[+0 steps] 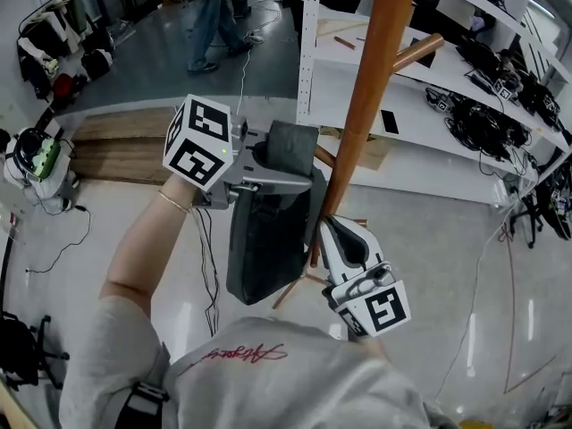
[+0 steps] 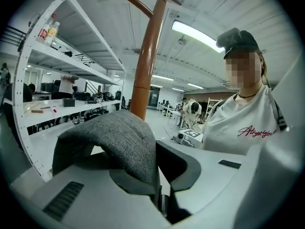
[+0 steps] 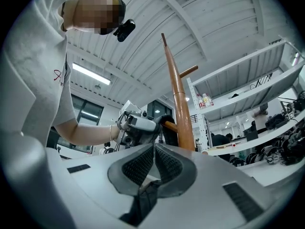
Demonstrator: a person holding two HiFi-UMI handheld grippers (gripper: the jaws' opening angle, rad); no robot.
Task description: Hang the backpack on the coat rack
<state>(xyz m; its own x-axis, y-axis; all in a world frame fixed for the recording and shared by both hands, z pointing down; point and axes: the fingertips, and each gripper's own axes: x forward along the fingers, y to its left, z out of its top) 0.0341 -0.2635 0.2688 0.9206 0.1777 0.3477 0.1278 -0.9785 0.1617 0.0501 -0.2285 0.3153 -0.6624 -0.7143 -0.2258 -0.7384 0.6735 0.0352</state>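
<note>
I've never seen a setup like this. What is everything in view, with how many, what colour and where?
Coat rack: one, brown wood, centre, pegs angled upward.
Backpack: one, dark grey, held up beside the rack.
Backpack handle: one, grey, top of the backpack.
Shelving: one unit, white, behind the rack.
Bystander: one, blue jeans, far across the floor.
Left tongs: one, grey, shut on the handle.
Right tongs: one, grey, shut, low by the pole.
Wearer's left arm: one, bare, lower left of head view.
</note>
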